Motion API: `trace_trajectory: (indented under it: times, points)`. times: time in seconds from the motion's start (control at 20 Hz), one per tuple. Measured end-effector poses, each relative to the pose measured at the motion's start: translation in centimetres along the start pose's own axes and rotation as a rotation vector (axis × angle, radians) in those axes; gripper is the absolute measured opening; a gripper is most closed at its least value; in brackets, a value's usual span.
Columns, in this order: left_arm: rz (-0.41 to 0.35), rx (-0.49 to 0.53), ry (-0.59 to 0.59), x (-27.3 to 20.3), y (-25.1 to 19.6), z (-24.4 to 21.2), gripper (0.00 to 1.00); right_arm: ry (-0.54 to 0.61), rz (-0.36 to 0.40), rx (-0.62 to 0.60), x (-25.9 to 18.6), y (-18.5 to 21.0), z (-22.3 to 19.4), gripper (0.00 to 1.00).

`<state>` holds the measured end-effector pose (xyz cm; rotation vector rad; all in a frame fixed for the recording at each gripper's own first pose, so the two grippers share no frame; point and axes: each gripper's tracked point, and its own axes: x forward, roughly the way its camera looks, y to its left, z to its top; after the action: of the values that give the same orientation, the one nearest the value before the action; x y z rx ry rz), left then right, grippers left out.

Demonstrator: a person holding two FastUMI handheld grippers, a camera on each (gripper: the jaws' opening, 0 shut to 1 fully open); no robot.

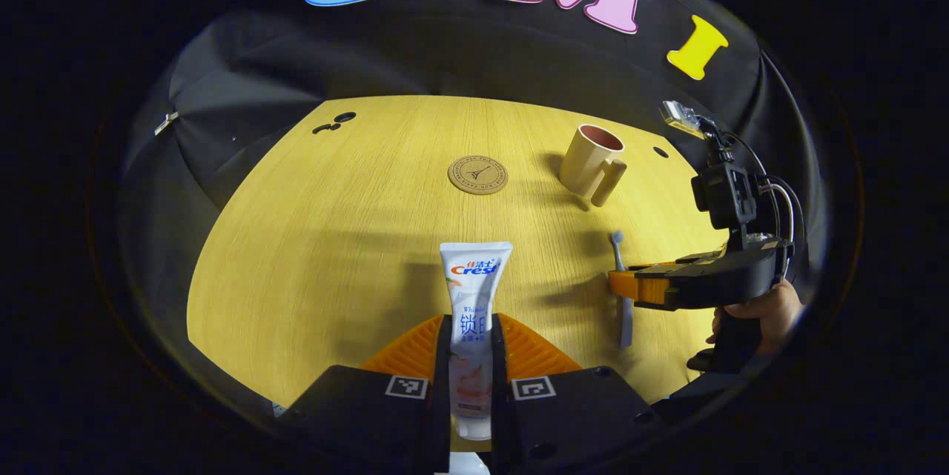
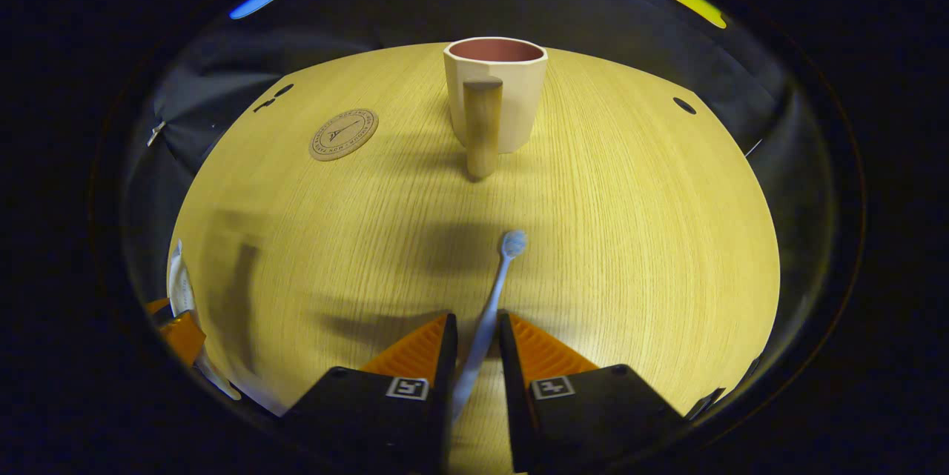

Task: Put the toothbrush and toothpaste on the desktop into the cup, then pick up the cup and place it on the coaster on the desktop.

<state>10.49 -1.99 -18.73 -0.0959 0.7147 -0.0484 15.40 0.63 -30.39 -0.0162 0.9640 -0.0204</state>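
Observation:
My left gripper (image 1: pixel 471 341) is shut on the white toothpaste tube (image 1: pixel 474 286), which sticks out forward between its fingers, above the wooden desktop (image 1: pixel 334 238). The beige cup (image 2: pixel 495 93) stands upright straight ahead of my right gripper (image 2: pixel 476 341), handle toward me. The pale blue toothbrush (image 2: pixel 495 286) lies on the table between my right gripper's fingers, with wood showing beside its handle, so the jaws stand narrowly open around it. In the left gripper view, the right gripper (image 1: pixel 630 288) and the hand (image 1: pixel 756 312) holding it hover over the toothbrush (image 1: pixel 621 297). The round cork coaster (image 1: pixel 478 175) lies left of the cup (image 1: pixel 591 160).
The desktop's far edge meets the black cloth wall. Small dark holes (image 1: pixel 335 122) sit at the far left corner and another hole (image 2: pixel 683 104) at the far right. At the left edge of the right gripper view, the left gripper (image 2: pixel 178 327) appears blurred.

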Motion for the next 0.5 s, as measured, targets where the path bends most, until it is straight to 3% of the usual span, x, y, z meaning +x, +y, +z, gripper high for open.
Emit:
trace_trajectory:
  times: [0.1,0.25,0.35,0.4,0.45,0.5]
  points:
    - [-0.002,0.004,-0.01,-0.5,-0.1,0.0,0.31,0.002,-0.007,0.001,-0.3,0.2,-0.1,0.17]
    - [-0.008,0.013,-0.024,-1.0,-0.4,0.1,0.27,-0.018,0.032,-0.04,-0.2,0.8,-0.1,0.17]
    - [-0.015,0.014,-0.031,-1.2,-0.8,0.4,0.27,-0.028,0.095,-0.061,-0.3,1.5,-0.1,0.09]
    - [-0.019,0.014,-0.033,-1.2,-0.9,0.5,0.31,-0.034,0.11,-0.061,-0.1,1.5,-0.1,0.07]
    - [-0.02,0.013,-0.034,-1.1,-1.0,0.5,0.27,-0.038,0.123,-0.058,-0.3,1.5,0.0,0.05]
    - [-0.022,0.01,-0.034,-1.1,-1.1,0.5,0.29,-0.037,0.129,-0.052,-0.3,1.3,-0.1,0.05]
